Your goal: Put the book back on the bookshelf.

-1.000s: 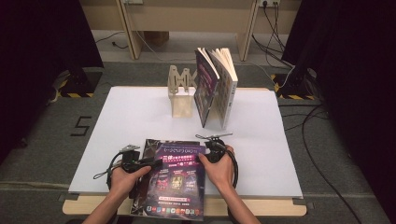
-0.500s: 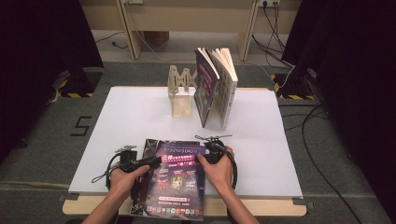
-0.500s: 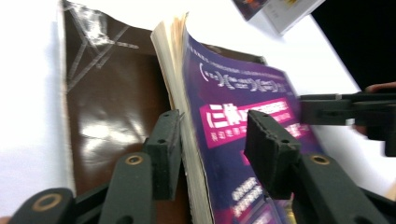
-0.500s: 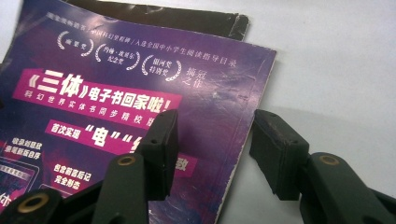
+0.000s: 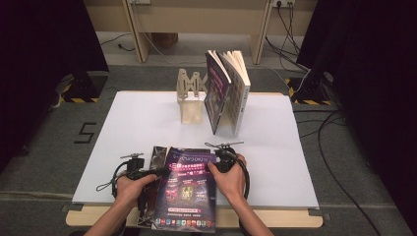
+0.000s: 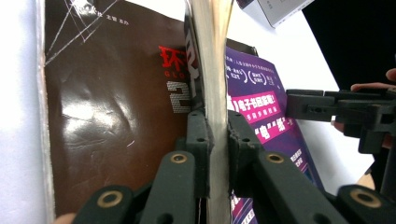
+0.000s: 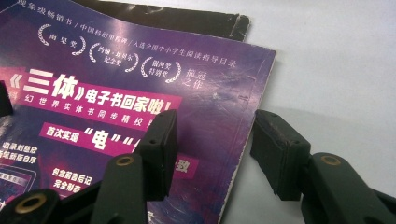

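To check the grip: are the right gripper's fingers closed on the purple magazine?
No, the right gripper has its fingers apart, astride the edge of the purple magazine.

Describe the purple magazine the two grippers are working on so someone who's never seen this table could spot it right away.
On the white table sheet, look at the near edge, between the person's two hands. The glossy purple-covered magazine lies atop a dark brown one. Unlike the books standing upright in the wooden rack farther back, it lies flat.

This looks like a lab or recording studio: black curtains point(image 5: 44, 73) close off both sides, cables point(image 5: 339, 162) trail across the grey carpet point(image 5: 44, 162), hazard-striped tape point(image 5: 78, 100) marks the floor, and a white sheet covers the table point(image 5: 142, 123) under a fixed overhead camera.
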The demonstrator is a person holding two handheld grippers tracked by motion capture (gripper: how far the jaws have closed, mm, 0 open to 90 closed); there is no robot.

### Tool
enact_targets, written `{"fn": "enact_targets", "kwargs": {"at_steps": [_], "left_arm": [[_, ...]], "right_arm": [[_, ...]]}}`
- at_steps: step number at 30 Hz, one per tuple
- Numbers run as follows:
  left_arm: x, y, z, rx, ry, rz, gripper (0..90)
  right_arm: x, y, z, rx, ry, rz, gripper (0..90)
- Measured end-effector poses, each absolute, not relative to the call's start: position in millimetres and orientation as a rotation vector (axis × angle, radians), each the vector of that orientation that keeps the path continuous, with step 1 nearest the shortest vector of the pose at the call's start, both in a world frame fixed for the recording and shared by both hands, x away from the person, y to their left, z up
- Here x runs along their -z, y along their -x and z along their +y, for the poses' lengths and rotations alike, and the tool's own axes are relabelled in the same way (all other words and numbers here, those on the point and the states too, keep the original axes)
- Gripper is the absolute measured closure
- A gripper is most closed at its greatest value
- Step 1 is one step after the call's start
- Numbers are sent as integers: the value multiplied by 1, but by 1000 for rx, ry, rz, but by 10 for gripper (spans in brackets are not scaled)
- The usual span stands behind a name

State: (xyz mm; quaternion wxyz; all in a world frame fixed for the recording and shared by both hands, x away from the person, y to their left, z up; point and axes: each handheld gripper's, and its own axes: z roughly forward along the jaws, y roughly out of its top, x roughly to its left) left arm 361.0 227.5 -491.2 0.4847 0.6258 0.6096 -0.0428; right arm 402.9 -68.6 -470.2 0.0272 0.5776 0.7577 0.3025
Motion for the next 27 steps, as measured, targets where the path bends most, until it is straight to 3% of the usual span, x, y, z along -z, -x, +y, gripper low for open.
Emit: {"fn": "enact_targets", "kwargs": {"at_steps": [12,27], "left_arm": [[493,-371,220,75,-1434,1506,826],[493,-373,219,37,-1491,1490,817]], "right_arm": [[468,-420,-73,-912,-1758,2368,496],[460,-464,-73,-928,-1788,2346,495]]}}
